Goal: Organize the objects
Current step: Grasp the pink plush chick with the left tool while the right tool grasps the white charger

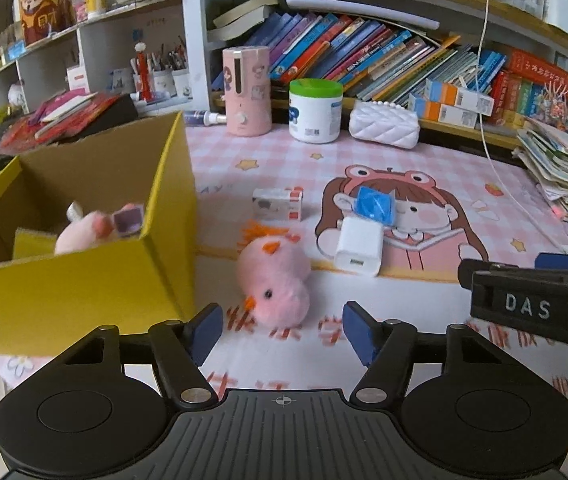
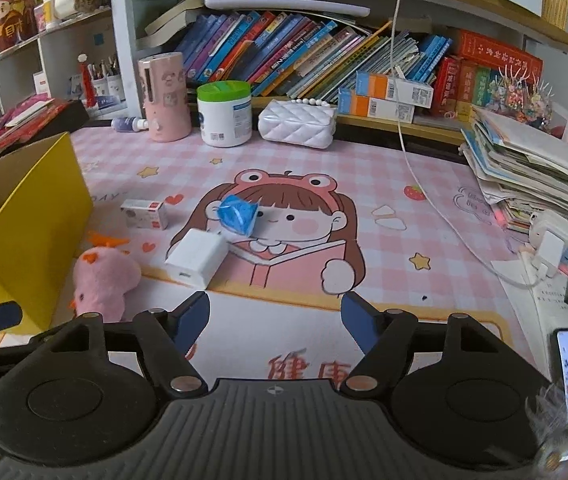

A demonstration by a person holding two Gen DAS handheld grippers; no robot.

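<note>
left gripper (image 1: 282, 330): jaws apart, nothing held | right gripper (image 2: 275, 322): jaws apart, nothing held | pink chick plush (image 1: 273, 284): lying on desk mat (image 1: 424, 320), beside yellow box (image 1: 83, 288) | white charger (image 1: 359, 246): mid-mat

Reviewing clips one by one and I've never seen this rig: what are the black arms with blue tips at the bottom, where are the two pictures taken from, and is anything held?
A person holds a two-finger gripper in each hand; each camera looks along its own fingers. One view shows the left gripper, the other the right gripper. Both are open and hold nothing. On the pink mat lie a pink plush chick, a white charger, a blue packet and a small white box. A yellow cardboard box at the left already holds another pink plush toy.
</note>
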